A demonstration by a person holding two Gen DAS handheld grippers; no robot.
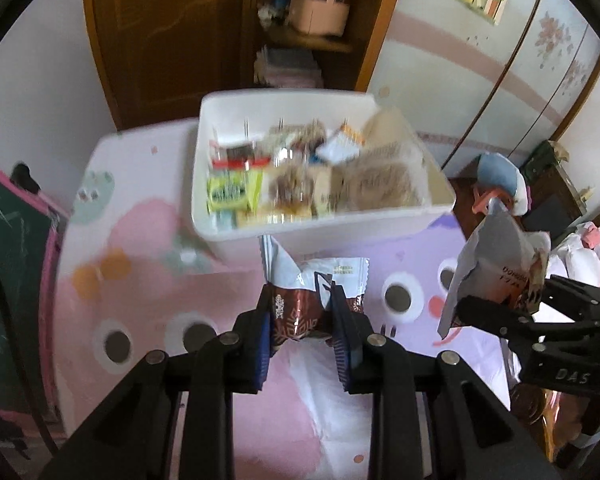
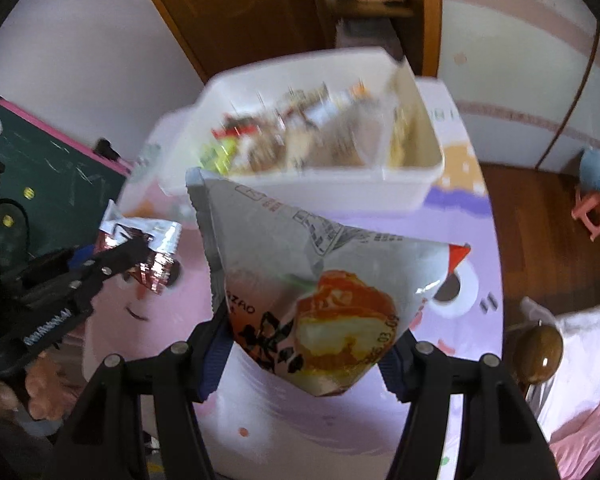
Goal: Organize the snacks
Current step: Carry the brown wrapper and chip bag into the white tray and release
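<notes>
A white plastic bin (image 1: 324, 236) holding several wrapped snacks stands on the table; it also shows in the right wrist view (image 2: 300, 190). My left gripper (image 1: 304, 312) is shut on a brown and silver snack packet (image 1: 300, 304), held just in front of the bin; that packet also shows in the right wrist view (image 2: 148, 248). My right gripper (image 2: 308, 340) is shut on a white snack bag with an orange picture (image 2: 320, 280), held near the bin's front wall. That bag shows at the right of the left wrist view (image 1: 496, 264).
The table has a pink and purple cartoon cloth (image 1: 148, 264). A green chalkboard with a pink frame (image 2: 56, 180) leans at the left. A brown door (image 1: 168, 40) and shelves stand behind. A small stool (image 2: 596, 200) is on the wooden floor at right.
</notes>
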